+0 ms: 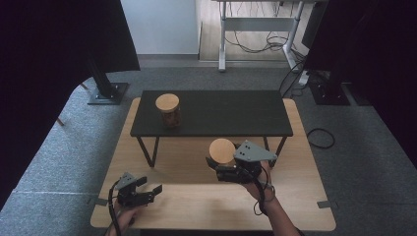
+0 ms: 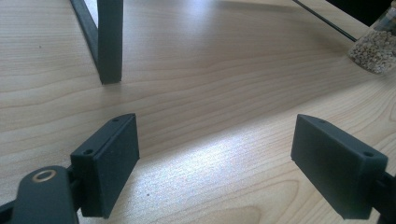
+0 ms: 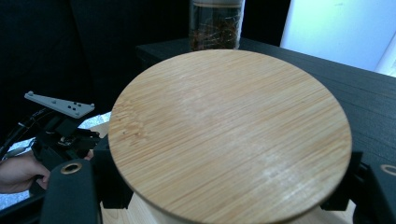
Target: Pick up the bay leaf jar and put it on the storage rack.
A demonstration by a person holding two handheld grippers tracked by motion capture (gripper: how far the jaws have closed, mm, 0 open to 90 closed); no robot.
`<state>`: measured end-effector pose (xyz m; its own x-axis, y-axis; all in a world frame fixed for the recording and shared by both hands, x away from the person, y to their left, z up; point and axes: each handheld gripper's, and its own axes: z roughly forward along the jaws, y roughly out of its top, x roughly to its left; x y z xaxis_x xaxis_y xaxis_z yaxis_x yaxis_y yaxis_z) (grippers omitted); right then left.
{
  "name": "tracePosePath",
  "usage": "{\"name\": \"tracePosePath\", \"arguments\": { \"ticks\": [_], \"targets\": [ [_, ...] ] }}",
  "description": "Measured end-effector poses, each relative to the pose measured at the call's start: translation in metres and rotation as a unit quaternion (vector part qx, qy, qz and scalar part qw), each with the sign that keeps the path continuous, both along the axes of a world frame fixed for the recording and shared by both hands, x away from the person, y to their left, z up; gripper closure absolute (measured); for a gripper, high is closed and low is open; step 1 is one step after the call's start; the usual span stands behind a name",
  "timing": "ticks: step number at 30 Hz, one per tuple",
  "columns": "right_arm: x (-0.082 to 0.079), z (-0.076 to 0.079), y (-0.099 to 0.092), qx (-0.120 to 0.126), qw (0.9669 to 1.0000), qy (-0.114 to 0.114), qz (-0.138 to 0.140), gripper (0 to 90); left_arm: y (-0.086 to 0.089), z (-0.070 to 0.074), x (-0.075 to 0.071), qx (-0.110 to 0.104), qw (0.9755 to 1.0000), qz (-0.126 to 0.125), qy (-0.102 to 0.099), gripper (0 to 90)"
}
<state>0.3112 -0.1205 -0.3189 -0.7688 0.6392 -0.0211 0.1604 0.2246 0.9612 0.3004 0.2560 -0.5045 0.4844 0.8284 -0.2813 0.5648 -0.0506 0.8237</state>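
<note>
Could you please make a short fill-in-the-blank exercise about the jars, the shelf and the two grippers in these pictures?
1. The right gripper is shut on a jar with a round ____ lid.
2. The other jar stands on the black ____.
3. The left gripper has its jaws ____ with nothing between them.
4. The wooden table bears the shelf on thin black ____.

Missing words: wooden; shelf; open; legs

Grey carpet (image 1: 64, 157) is covering the floor around a light wooden table (image 1: 206, 201). A low black shelf (image 1: 231, 114) is standing on the tabletop on thin dark legs. Black curtains (image 1: 44, 54) are hanging at both sides, a white wall (image 1: 160, 27) is showing behind, and cables (image 1: 255, 44) are lying under a metal-framed desk (image 1: 260, 24).
</note>
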Motion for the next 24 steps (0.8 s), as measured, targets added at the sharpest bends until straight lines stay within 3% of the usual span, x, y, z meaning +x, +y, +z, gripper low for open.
{"name": "tracePosePath", "arguments": {
  "ticks": [24],
  "targets": [
    [0.005,0.023,-0.005,0.011,0.9999,-0.011,0.007,25.0,0.0,0.0,0.001,-0.001,1.0,-0.002,0.003,14.7]
  ]
}}
